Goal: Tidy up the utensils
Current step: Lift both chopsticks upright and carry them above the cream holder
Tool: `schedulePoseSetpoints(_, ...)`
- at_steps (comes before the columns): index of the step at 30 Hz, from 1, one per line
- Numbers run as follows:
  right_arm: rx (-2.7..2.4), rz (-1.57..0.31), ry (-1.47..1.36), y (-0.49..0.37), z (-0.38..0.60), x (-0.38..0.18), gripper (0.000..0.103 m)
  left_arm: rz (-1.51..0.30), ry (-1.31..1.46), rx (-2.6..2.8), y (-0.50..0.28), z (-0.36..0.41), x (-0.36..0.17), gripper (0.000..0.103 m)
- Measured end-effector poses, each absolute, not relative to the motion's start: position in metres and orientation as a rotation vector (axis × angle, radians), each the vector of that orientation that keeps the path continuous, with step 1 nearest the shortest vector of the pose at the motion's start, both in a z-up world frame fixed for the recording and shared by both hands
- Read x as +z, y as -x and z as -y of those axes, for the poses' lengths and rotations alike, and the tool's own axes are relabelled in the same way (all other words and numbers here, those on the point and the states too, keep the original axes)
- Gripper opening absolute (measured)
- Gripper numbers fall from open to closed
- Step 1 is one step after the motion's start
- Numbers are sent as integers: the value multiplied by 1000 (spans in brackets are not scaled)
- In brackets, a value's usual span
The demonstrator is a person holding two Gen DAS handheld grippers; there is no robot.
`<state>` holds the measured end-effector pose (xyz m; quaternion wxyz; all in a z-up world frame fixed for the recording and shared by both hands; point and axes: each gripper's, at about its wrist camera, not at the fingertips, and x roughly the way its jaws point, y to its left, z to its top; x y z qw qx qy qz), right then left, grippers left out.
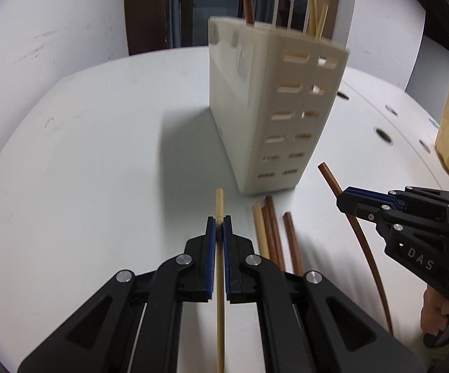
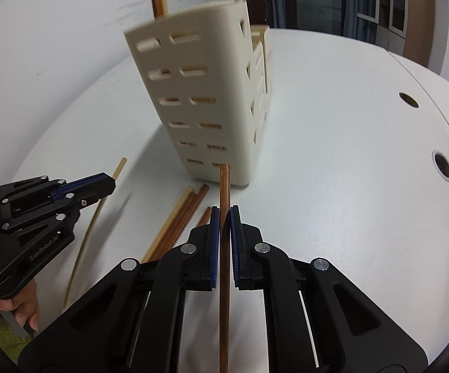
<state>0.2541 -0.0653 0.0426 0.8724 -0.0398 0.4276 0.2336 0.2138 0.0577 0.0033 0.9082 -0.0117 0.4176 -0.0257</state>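
Chopsticks pinched in both grippers, holder waiting ahead

I am looking down both wrist cameras and each one is showing me a stick gripped between blue pads. The left gripper point(image 1: 219, 222) is pinching a pale chopstick point(image 1: 220, 279) that is running straight back along its fingers, tip poking out just past them. The right gripper point(image 2: 225, 214) is clamping a dark brown chopstick point(image 2: 224, 279) the same way, its tip lining up in view with the lower edge of the holder. Both pairs of jaws are pressed tight on their sticks, nothing slack as far as I am seeing.

The cream slotted holder point(image 1: 255, 108) is standing upright on the white table point(image 1: 100, 155), already carrying a few sticks, brown and pale, rising out of its top. A small loose bundle of chopsticks point(image 1: 271, 233) is lying on the table just in front of its base, between my two grippers.

I am judging that I am at the carry step: both sticks are grasped and going toward the holder. Next I am needing to swing each stick upright, bring its lower end over an open compartment, and only then let go. I cannot tell from here which compartment is meant for which colour, so I am planning to match the sticks already standing there. The risk I am watching is the two long sticks crossing each other or knocking the holder's rim.
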Motion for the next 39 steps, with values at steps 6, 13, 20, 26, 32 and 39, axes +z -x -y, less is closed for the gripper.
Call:
schedulePoseSetpoints(6,521,-828,58,-245,72,66,6,-796,51,-52,-205,-55,23,4)
schedulePoseSetpoints(13,543,-746,45,-238,82,95,6,-723,71,-52,-198,-47,45,4)
schedulePoseSetpoints(20,555,-676,40,-239,87,121,6,-625,90,-72,-193,-42,76,4)
schedulePoseSetpoints(26,560,-608,39,-235,86,146,6,-527,87,-93,-188,-40,107,4)
schedulePoseSetpoints(32,568,-545,36,-237,84,173,6,-429,96,-107,-188,-42,130,4)
schedulePoseSetpoints(39,577,-475,8,-244,84,191,6,-326,109,-131,-194,-41,140,4)
